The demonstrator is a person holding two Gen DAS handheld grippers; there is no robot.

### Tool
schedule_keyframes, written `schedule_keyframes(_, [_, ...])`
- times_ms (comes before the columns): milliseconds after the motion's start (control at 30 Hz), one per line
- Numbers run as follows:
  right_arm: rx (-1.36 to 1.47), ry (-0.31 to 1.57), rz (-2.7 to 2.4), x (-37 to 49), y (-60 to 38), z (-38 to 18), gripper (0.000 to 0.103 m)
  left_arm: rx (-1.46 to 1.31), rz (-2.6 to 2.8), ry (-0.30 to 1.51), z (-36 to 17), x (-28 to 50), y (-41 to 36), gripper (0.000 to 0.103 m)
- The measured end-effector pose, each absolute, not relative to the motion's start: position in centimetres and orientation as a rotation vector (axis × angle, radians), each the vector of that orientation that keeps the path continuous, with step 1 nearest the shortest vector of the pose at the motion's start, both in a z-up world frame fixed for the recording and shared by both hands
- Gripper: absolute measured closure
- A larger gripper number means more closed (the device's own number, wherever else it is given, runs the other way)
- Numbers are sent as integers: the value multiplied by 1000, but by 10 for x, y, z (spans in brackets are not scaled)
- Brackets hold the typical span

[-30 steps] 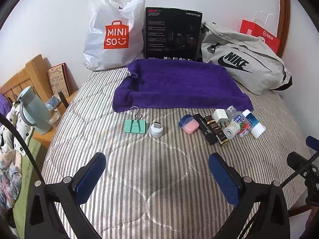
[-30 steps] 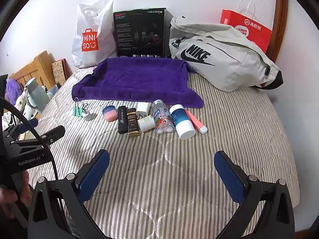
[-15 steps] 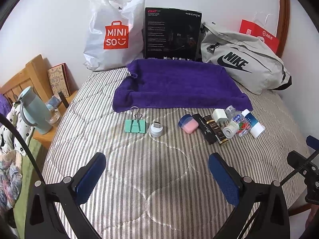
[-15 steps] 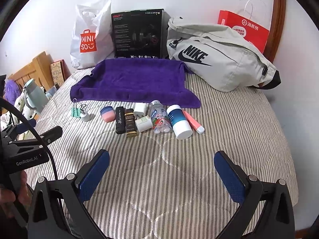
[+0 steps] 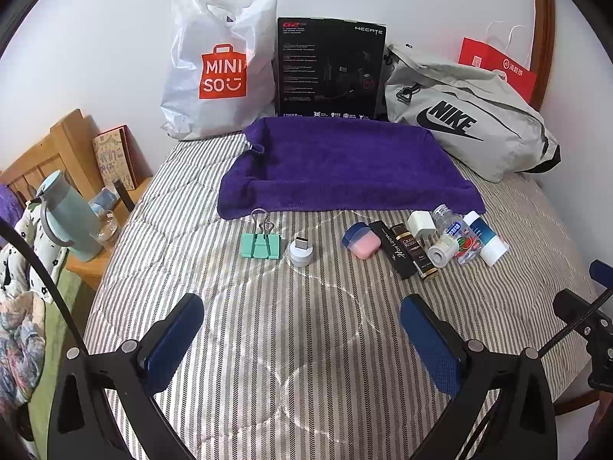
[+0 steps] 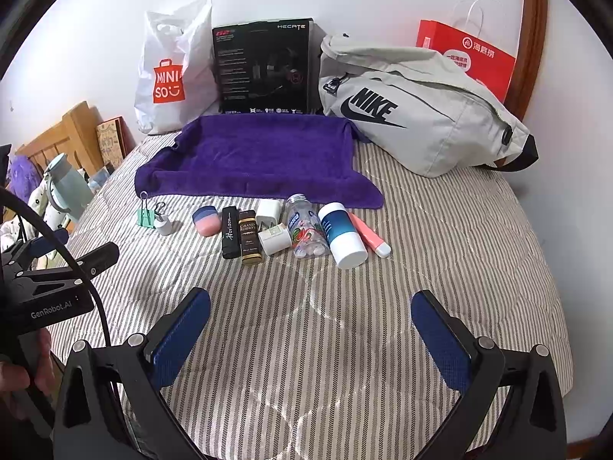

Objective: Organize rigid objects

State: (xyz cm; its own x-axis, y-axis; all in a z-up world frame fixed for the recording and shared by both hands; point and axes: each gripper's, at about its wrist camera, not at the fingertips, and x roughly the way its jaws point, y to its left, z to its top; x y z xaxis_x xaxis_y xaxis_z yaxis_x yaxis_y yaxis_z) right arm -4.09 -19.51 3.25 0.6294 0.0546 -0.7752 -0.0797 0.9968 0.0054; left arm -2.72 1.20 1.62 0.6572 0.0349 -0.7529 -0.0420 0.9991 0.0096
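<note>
- Both tongs hang wide apart and empty: the left gripper (image 5: 302, 329) low in its frame, the right gripper (image 6: 311, 327) the same, each over bare striped bedding (image 6: 440, 268).
- The task's things lie in a row across mid-frame, just below the purple towel (image 5: 345, 168): green binder clip (image 5: 262, 245) and small white adapter (image 5: 300, 253) to the left, apart from the rest.
- Then the tight cluster: pink-and-blue case (image 6: 206, 221), 2 dark boxes (image 6: 239, 235), white charger (image 6: 268, 211), clear bottle (image 6: 306, 230), blue-and-white bottle (image 6: 341, 234), pink tube (image 6: 367, 234).
- Risk, as I read it: those cluster pieces touch or nearly touch, so wide-spread fingers coming down on 1 could nudge its neighbours or roll the bottles on the soft quilt.
- The clip's wire handles could also snag a pad.
- Against the view 1 second back, the right camera has crept slightly closer; the row sits a touch higher. The left view hardly changes, and nothing on the bed has shifted.
</note>
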Motion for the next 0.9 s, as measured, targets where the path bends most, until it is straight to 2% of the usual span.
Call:
schedule_keyframes(500, [-19, 904, 85, -35, -198, 29, 0, -4, 59, 853, 14, -21, 15, 0])
schedule_keyframes(900, [-28, 959, 72, -19, -209, 6, 0, -26, 125, 925, -35, 24, 48, 0])
